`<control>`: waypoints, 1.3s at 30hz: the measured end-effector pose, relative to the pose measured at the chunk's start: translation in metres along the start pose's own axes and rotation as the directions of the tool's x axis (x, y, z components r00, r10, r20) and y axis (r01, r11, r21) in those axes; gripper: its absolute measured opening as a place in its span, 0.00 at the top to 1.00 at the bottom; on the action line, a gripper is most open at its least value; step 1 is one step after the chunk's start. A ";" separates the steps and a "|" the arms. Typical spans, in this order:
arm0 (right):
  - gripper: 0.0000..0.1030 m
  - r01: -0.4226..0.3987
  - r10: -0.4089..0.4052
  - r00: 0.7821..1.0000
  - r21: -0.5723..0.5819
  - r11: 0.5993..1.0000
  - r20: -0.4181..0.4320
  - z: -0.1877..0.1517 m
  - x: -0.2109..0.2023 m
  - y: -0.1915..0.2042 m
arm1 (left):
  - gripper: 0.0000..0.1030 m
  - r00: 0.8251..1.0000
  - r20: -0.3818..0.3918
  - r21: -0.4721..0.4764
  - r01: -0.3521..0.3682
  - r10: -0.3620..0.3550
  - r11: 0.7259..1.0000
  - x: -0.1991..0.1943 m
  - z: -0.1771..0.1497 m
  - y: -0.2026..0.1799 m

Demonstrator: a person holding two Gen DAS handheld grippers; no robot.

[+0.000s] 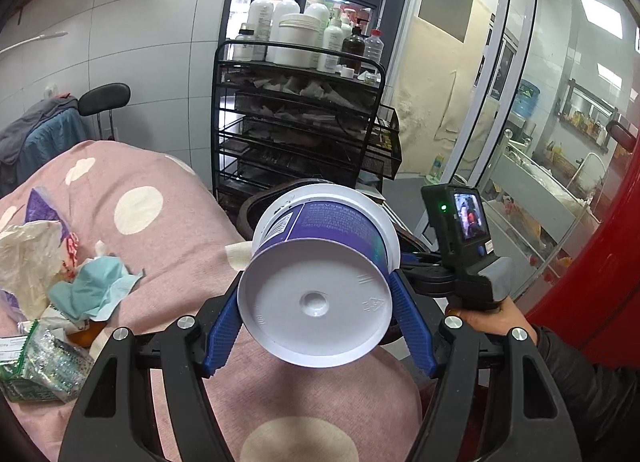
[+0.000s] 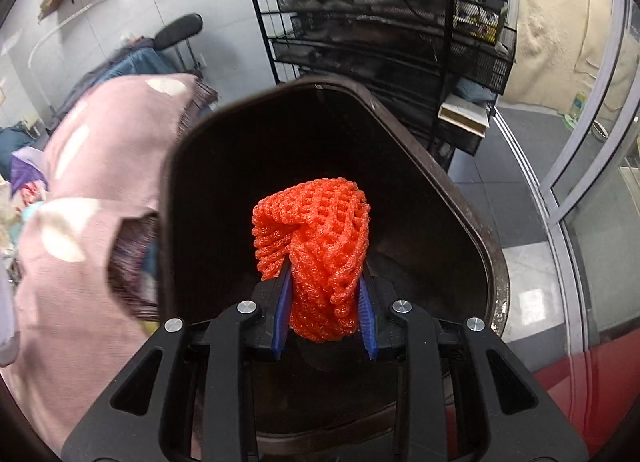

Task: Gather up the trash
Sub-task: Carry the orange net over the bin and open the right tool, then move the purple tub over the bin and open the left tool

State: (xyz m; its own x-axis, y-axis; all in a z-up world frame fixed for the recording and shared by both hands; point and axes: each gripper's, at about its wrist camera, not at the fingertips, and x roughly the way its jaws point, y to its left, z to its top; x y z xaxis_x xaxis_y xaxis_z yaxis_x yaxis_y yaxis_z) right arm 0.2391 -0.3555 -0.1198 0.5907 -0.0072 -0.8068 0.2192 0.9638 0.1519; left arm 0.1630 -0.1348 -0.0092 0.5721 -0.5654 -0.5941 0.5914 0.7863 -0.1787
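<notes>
Salon-type room, pale tiled walls, glass door at right; pink spotted bedcover (image 1: 160,229) as work surface.

Item 1, far left: litter heap (image 1: 52,294) resting on the cover — crumpled white plastic, teal paper, printed green wrapper. Not yet collected.

Item 2, centre: black wire trolley (image 1: 300,121) behind the bed, pump bottles on its top tier.

Item 3, centre: purple-and-white plastic tub (image 1: 320,282), base toward camera, clamped between the blue pads of the left gripper (image 1: 316,326); carried above the cover's edge, near the bin, not yet dropped.

Item 4, right: right gripper (image 2: 324,318), pads pressed on an orange foam net sleeve (image 2: 316,246), held directly over the mouth of the dark brown bin (image 2: 460,197), unreleased. Bin interior looks bare as far as visible.

Status, as judged: two pieces in hand, both awaiting release; heap remains.
</notes>
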 end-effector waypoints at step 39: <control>0.21 0.071 -0.077 0.981 0.040 0.997 0.180 -0.042 -0.076 -0.013 | 0.33 0.980 -0.194 0.019 0.045 -0.041 0.999 0.113 0.039 -0.020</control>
State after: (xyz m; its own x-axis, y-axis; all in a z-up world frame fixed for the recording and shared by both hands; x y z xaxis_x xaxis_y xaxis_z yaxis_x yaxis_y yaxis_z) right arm 0.1585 -0.3557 -0.0844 0.7020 -0.1290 -0.7004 0.2916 0.9493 0.1174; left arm 0.2376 -0.2243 -0.0421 0.4264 -0.5377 -0.7273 0.6271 0.7552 -0.1907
